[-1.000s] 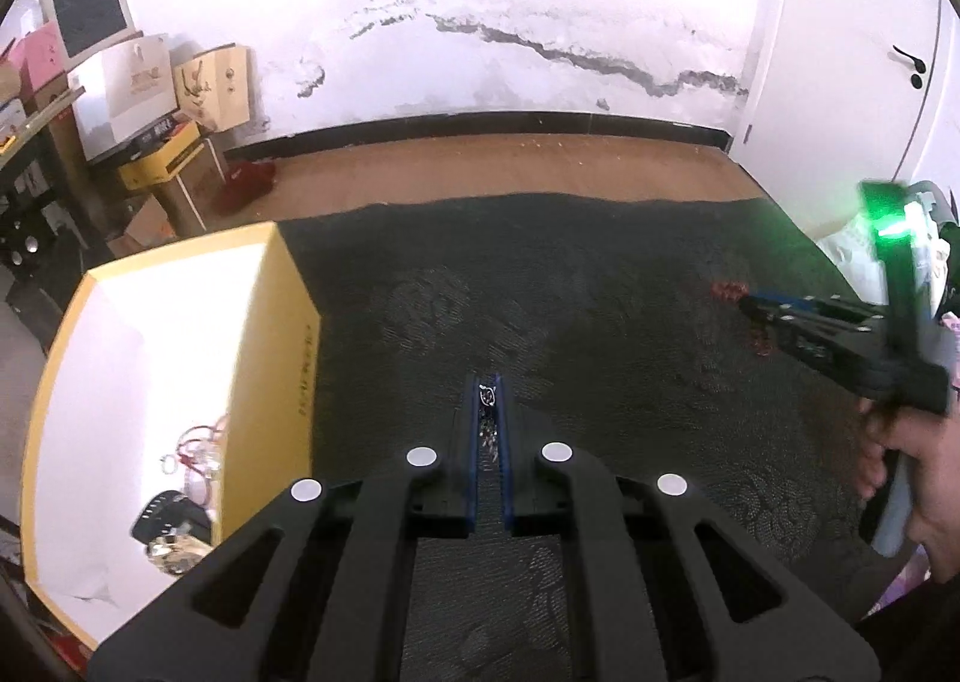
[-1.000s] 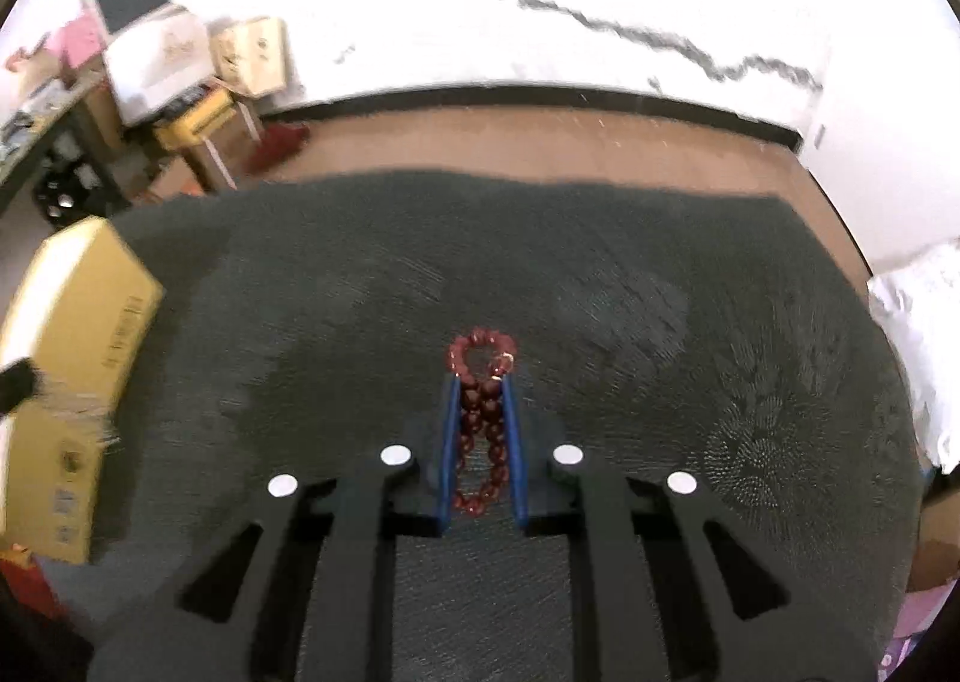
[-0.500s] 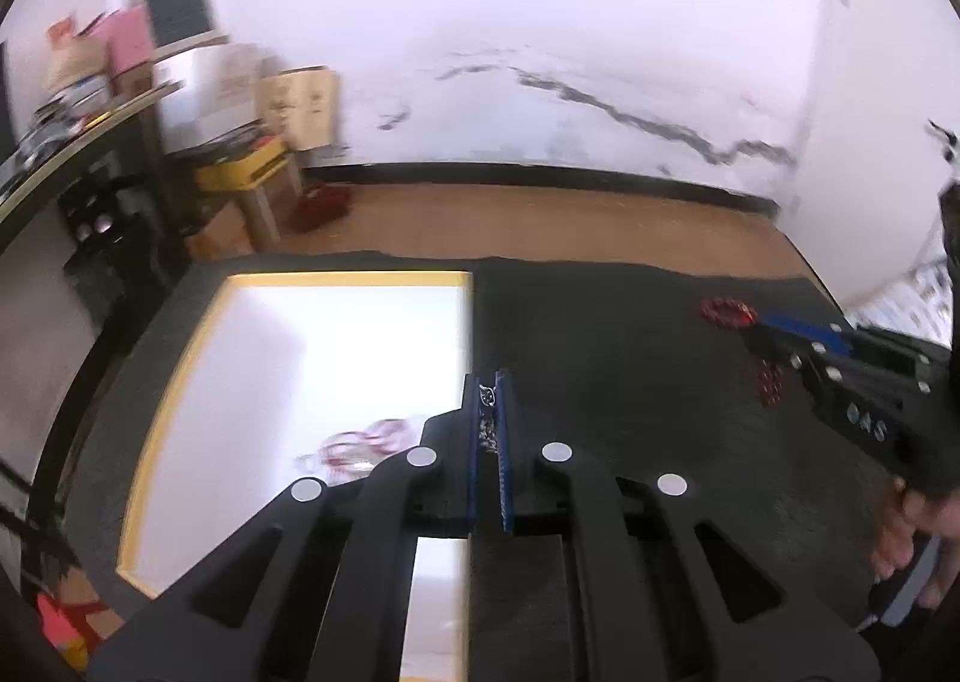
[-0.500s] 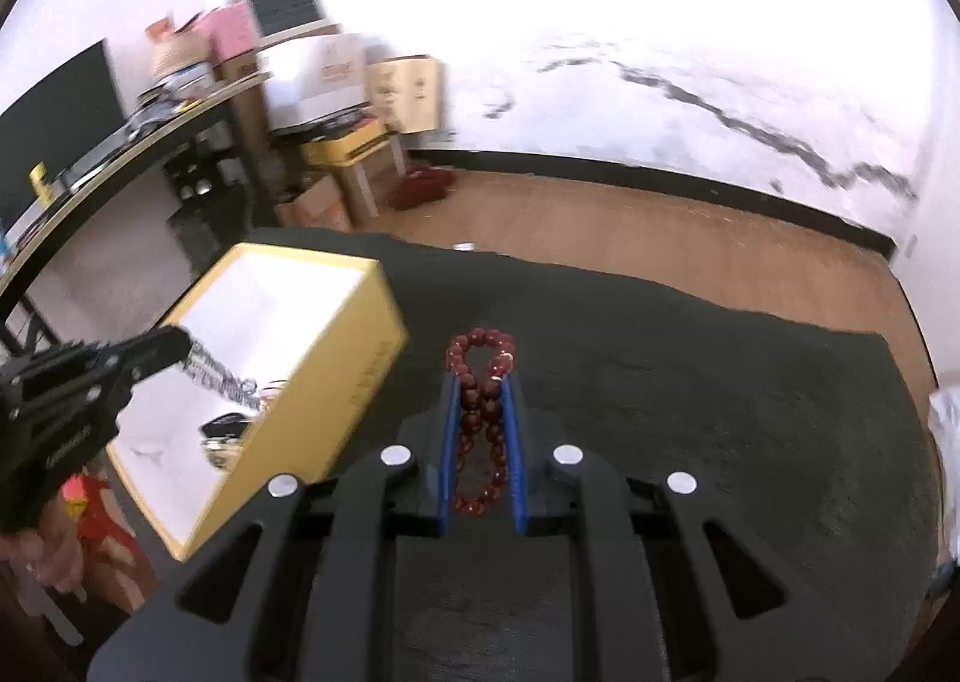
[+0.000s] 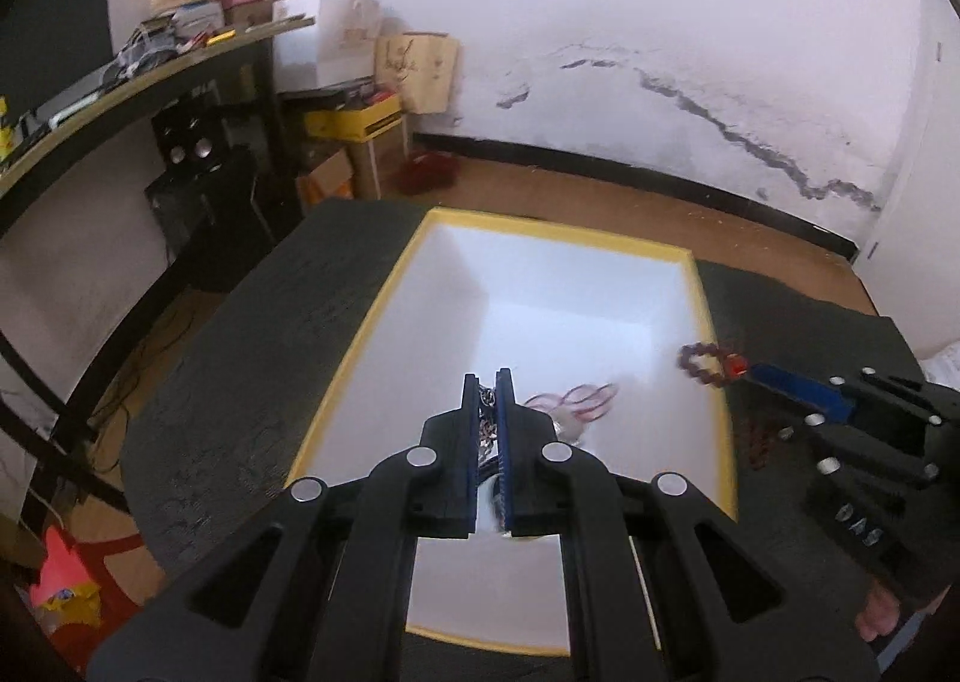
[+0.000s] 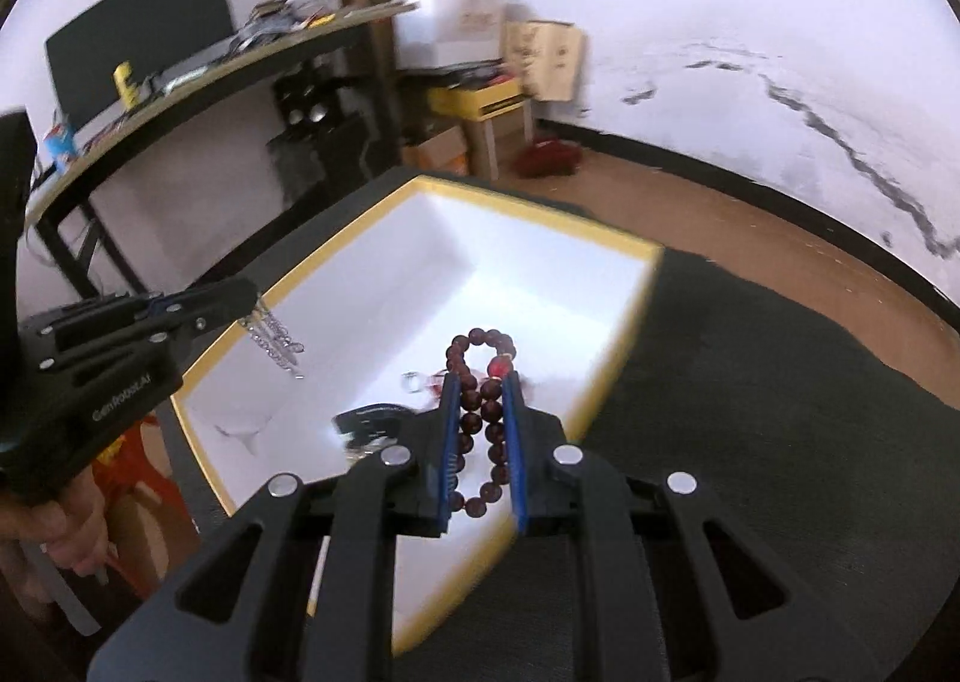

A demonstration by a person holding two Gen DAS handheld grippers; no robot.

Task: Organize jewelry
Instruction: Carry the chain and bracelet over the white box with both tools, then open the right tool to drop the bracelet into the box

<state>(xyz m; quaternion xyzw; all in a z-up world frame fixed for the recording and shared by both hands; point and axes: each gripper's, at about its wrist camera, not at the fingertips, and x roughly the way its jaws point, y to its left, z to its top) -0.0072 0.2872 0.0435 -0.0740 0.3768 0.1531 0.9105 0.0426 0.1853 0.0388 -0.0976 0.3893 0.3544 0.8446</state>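
A yellow-rimmed box with a white inside sits on the dark table; it also shows in the right wrist view. My left gripper is shut on a silver chain and hangs over the box; the chain dangles from it in the right wrist view. My right gripper is shut on a dark red bead bracelet above the box's right rim; the bracelet also shows in the left wrist view. Red jewelry and a dark item lie inside the box.
The dark patterned tablecloth covers the table right of the box. A desk with a monitor and clutter stands at the left. Cardboard boxes sit by the cracked white wall. A red stool is below left.
Both grippers have moved left and up over the box, carrying the chain and the bracelet. The box now lies under both sets of fingers.
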